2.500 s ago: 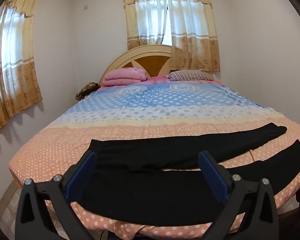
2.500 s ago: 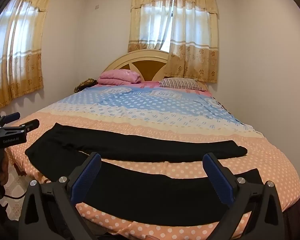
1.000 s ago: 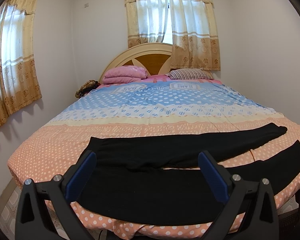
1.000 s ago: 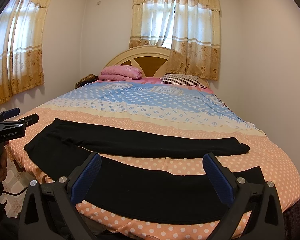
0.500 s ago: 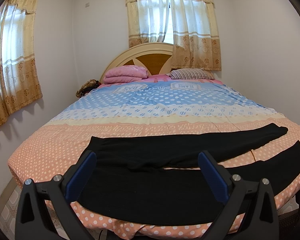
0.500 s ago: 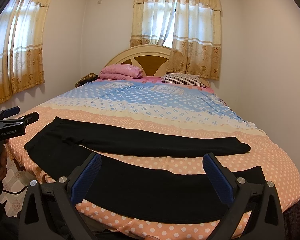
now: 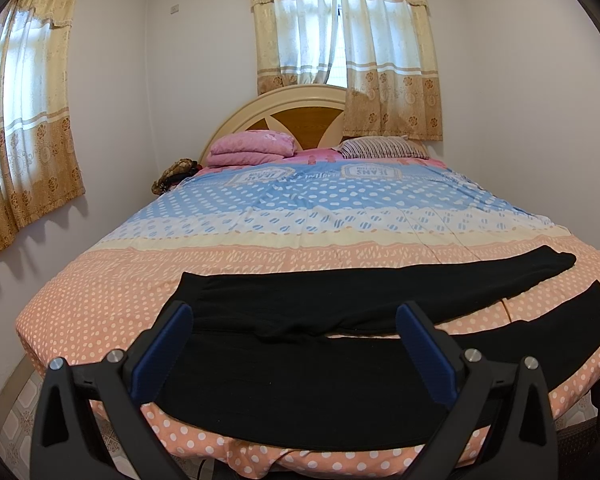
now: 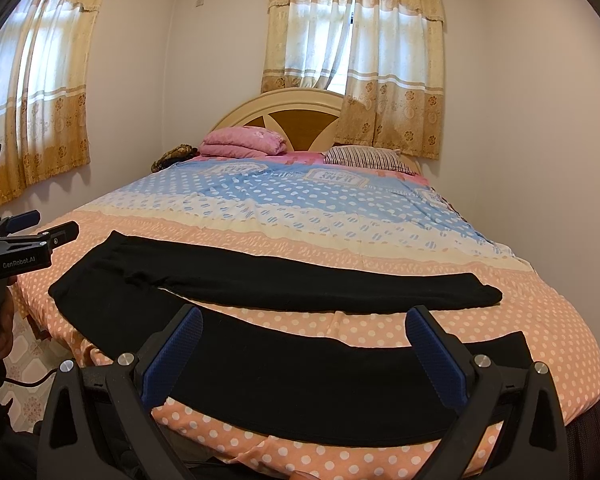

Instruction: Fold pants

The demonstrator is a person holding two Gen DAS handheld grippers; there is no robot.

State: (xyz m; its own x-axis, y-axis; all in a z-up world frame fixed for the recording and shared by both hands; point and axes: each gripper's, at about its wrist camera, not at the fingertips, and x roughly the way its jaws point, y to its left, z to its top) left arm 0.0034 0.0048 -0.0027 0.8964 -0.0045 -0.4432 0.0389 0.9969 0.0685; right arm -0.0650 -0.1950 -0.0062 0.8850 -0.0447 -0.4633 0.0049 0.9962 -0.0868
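Black pants (image 7: 300, 380) lie flat across the foot of the bed, waist at the left, two legs spread apart toward the right. They also show in the right wrist view (image 8: 320, 380). My left gripper (image 7: 296, 312) is open and empty, held above the waist end near the bed's front edge. My right gripper (image 8: 304, 316) is open and empty, held above the near leg. The left gripper also shows from the side at the left edge of the right wrist view (image 8: 40, 232).
The bed (image 7: 320, 208) has a dotted peach, cream and blue cover. Pink folded blankets (image 7: 252, 148) and a striped pillow (image 7: 380, 148) lie at the headboard. Walls with curtained windows stand close on the left and behind. Tiled floor (image 7: 12, 432) shows at the lower left.
Both grippers have stayed open and almost still; the views have drifted only slightly. The pants have not moved.
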